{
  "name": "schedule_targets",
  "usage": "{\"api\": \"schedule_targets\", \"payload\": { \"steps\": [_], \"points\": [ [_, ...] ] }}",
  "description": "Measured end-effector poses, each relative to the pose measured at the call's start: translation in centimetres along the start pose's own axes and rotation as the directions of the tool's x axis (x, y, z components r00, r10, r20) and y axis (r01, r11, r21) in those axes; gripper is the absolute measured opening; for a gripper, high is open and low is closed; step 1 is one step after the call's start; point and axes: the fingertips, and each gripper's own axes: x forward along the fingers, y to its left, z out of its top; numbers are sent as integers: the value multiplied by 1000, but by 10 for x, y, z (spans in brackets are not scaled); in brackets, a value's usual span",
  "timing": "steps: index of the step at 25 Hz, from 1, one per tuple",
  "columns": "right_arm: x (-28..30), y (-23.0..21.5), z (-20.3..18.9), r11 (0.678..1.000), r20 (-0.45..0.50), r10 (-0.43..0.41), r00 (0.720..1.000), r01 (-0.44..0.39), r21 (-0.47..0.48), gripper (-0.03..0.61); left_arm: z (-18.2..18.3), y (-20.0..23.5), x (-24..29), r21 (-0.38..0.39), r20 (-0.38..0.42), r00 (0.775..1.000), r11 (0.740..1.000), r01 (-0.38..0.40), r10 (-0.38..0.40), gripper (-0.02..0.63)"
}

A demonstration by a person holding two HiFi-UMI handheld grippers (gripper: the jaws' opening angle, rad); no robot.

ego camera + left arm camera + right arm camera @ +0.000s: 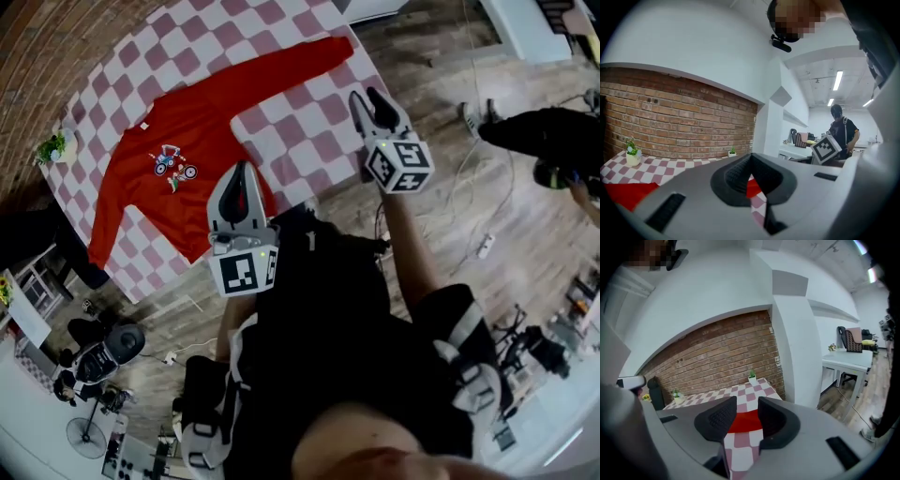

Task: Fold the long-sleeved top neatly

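The red long-sleeved top (178, 178) lies flat, face up, on the pink-and-white checkered table (309, 122), one sleeve stretched toward the far right corner. My left gripper (243, 173) hovers over the top's hem near the table's near edge, its jaws shut with nothing between them. In the left gripper view the left gripper (750, 172) shows red cloth (623, 194) below and ahead. My right gripper (373, 101) is open above the table's right edge, empty. In the right gripper view the right gripper (746, 412) frames the red top (745, 423) lying further ahead on the table.
A small potted plant (52, 148) stands at the table's far left corner by the brick wall (679, 122); another plant (752, 376) sits at the far right. A person (544, 141) stands on the wooden floor at the right, near cables and a power strip (485, 246).
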Motion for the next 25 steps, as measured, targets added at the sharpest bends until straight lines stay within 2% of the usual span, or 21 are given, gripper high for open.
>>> {"api": "schedule_targets", "payload": {
  "steps": [13,18,25],
  "points": [
    [135,-87,-48,996,-148,-77,986,84,43,140,-45,41,75,-17,-98,995,1000,0,-2,0],
    [168,-110,-66,994,-202,-82,976,95,58,140,-58,57,87,-23,-131,991,1000,-13,10,0],
    [193,-128,-90,993,-275,-81,958,100,56,140,-61,67,98,-32,-135,990,999,-30,26,0]
  ]
}}
